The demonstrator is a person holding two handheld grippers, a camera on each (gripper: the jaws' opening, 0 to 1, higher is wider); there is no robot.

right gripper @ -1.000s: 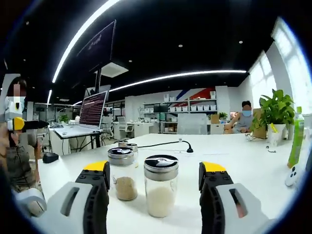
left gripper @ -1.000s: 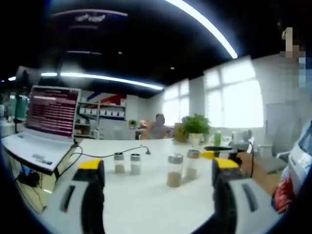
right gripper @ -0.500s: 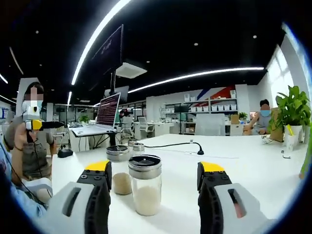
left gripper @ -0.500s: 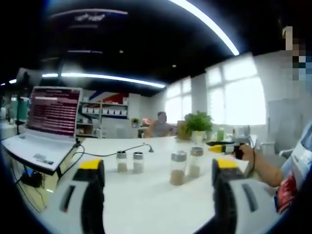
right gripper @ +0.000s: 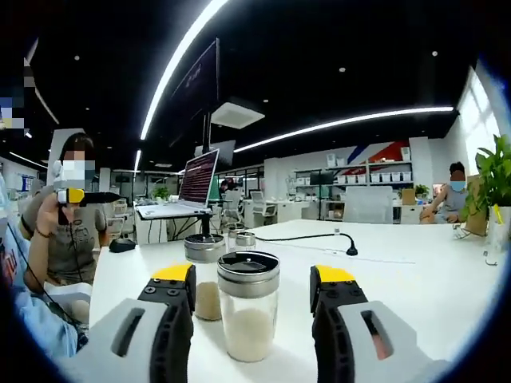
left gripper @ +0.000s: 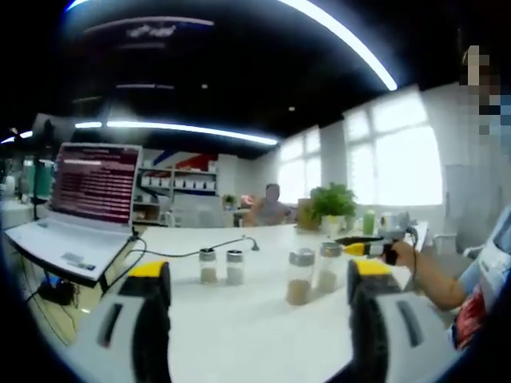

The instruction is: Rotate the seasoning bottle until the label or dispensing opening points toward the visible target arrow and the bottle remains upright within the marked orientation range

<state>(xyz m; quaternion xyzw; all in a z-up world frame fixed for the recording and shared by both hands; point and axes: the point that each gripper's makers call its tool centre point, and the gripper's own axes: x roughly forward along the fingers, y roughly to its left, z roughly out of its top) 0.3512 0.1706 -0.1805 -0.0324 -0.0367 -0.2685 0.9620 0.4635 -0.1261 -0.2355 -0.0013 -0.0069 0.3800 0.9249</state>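
Right gripper view: right gripper (right gripper: 251, 275) spread wide, fingers (right gripper: 174, 291) flanking but not touching an upright seasoning bottle (right gripper: 248, 315) of white grains on the white table (right gripper: 415, 275). Left gripper view: left gripper (left gripper: 255, 275) likewise released, hovering over table; four bottles standing beyond.

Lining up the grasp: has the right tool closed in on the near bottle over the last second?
Yes. The right tool has come closer; the near bottle looks larger between its open jaws, against the white table.
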